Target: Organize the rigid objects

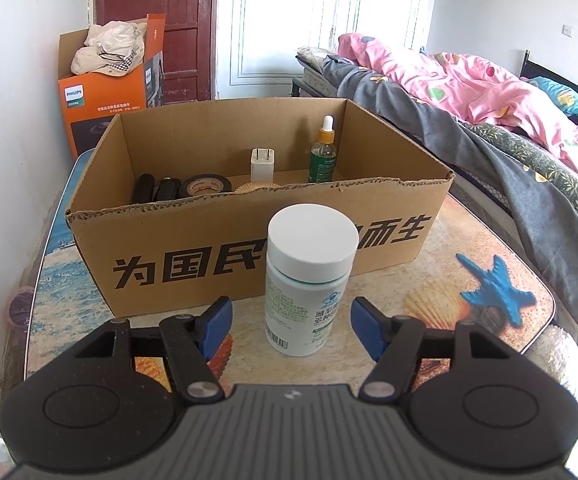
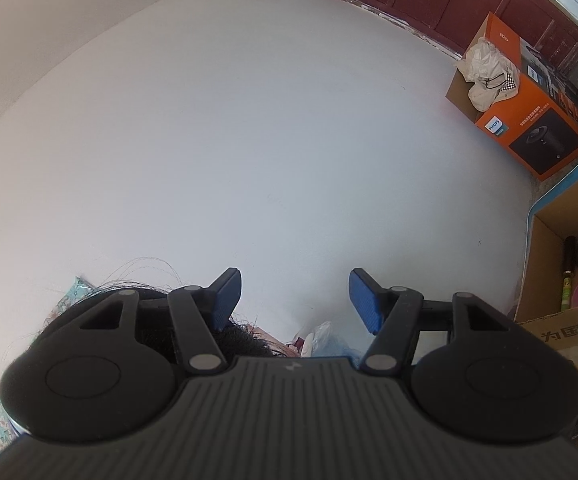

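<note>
Beyond the left gripper [image 1: 291, 322], to its right, a bed [image 1: 489, 120] under a pink quilt is lying alongside the desk [image 1: 429, 280], whose seashell-print top is carrying everything. Straight ahead of that gripper an open cardboard box [image 1: 257, 232] is sitting on the desk, holding black cylinders [image 1: 157, 190], a roll of black tape [image 1: 207, 185], a white plug adapter [image 1: 262, 164] and a green dropper bottle [image 1: 322, 152] standing upright at its far wall. Nearer, a white pill bottle [image 1: 309, 280] is standing upright on the desk just in front of the box and between the released blue pads [image 1: 217, 320], which are flanking it without touching.

The right gripper [image 2: 295, 300] is tilting toward a bare white wall [image 2: 249, 120], spread wide and gripping nothing. Far to its right an orange carton [image 2: 529, 120] is standing on the floor, and the box's corner is showing at the frame edge.
</note>
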Demonstrator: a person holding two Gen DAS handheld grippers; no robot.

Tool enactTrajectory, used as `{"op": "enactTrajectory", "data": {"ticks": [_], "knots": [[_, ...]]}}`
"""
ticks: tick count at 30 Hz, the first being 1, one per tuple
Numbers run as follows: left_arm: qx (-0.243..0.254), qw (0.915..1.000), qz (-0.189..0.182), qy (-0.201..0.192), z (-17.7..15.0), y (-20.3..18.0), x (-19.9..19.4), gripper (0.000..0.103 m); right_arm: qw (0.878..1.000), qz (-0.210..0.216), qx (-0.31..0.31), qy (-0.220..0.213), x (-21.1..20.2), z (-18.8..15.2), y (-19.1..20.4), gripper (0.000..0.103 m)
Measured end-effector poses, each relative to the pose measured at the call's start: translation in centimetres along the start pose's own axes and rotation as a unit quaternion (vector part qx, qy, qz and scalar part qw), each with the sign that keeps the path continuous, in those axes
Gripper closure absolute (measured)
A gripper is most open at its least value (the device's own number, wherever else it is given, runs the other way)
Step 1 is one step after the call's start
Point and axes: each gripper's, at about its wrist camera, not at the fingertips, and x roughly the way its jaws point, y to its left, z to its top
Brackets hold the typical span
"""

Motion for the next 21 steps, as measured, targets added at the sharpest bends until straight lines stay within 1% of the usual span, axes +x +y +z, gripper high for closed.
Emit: {"op": "enactTrajectory", "data": {"ticks": [2,3,4,5,6,7,8,9,10,11,12,14,16,21], "knots": [[0.000,1.0000,-0.001,-0.002,-0.2,0.2,0.0,0.036,1.000,-0.013,-0.007,-0.013,-0.8,0.0,-0.8,0.043],[0.000,1.0000,-0.001,-0.002,-0.3,0.3,0.0,0.035,0.999,-0.031,-0.013,-0.020,-1.4,0.0,-1.6,0.042],[0.001,1.0000,-0.001,-0.002,-0.4,0.4,0.1,0.035,0.998,-0.056,-0.025,-0.022,-1.8,-0.2,-2.5,0.041],[0.001,1.0000,-0.001,-0.002,-0.5,0.5,0.2,0.035,0.994,-0.102,-0.038,-0.023,-2.1,-0.5,-3.7,0.041],[0.001,1.0000,-0.001,-0.002,-0.6,0.7,0.3,0.035,0.987,-0.152,-0.051,-0.020,-2.0,-0.9,-4.8,0.041],[0.001,1.0000,-0.002,-0.004,-0.6,0.8,0.4,0.035,0.977,-0.202,-0.072,-0.010,-1.8,-1.5,-5.9,0.041],[0.001,1.0000,-0.002,-0.006,-0.7,0.8,0.5,0.035,0.961,-0.262,-0.090,0.006,-1.1,-2.4,-7.7,0.041],[0.002,1.0000,-0.002,-0.007,-0.7,0.9,0.6,0.035,0.946,-0.307,-0.099,0.027,-0.2,-3.2,-9.4,0.041],[0.005,0.9999,-0.003,-0.010,-0.6,0.9,0.8,0.035,0.936,-0.334,-0.104,0.047,0.5,-4.0,-11.0,0.041],[0.008,0.9999,-0.004,-0.012,-0.6,0.9,0.9,0.035,0.929,-0.352,-0.099,0.063,1.0,-4.9,-12.5,0.041],[0.011,0.9999,-0.006,-0.012,-0.6,0.7,1.1,0.035,0.926,-0.358,-0.090,0.076,1.5,-5.5,-13.7,0.041],[0.020,0.9997,-0.010,-0.013,-0.5,0.4,1.4,0.035,0.927,-0.359,-0.068,0.086,2.3,-6.3,-15.7,0.042],[0.028,0.9995,-0.011,-0.011,-0.4,0.1,1.9,0.035,0.928,-0.360,-0.051,0.086,3.2,-6.8,-17.1,0.042],[0.037,0.9992,-0.015,-0.011,0.1,-0.6,3.1,0.036,0.922,-0.373,-0.036,0.099,5.5,-6.6,-19.4,0.043]]}}
